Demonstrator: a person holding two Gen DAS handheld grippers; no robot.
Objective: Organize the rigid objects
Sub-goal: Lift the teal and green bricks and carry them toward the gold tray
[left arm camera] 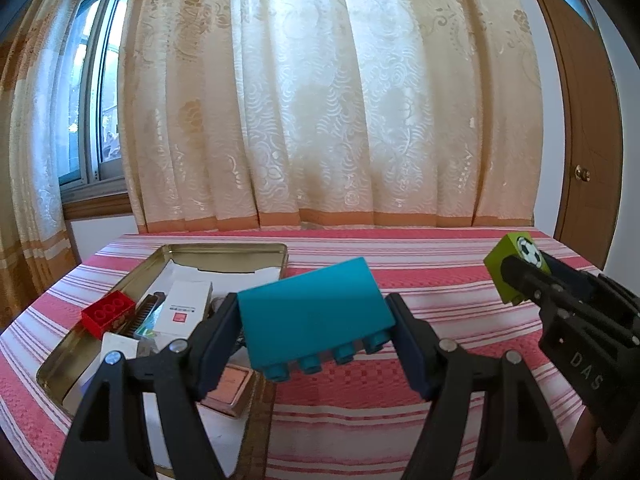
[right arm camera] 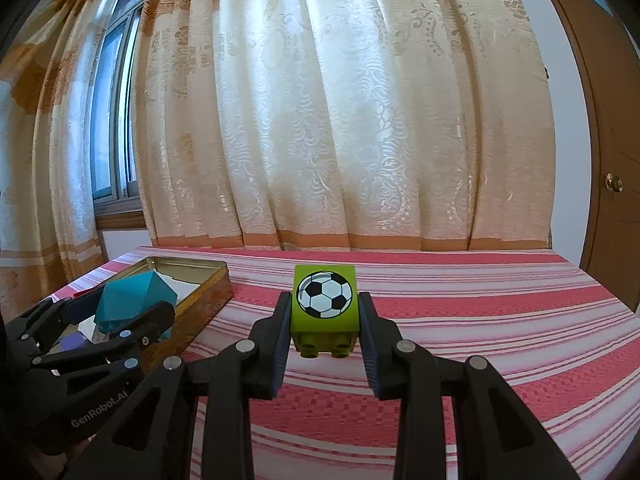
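Clamped between the pads of the right gripper: a green block printed with a football, studs facing the camera, held above a red-and-white striped cloth. At left, the left gripper gripping a teal block over an open gold tin. Behind, cream patterned curtains, a window and a wooden door.

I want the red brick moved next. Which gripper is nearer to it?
Left. The left gripper, shut on the teal block, is by the tin that holds the red brick. The right gripper, holding the green block, is off to the tin's right.
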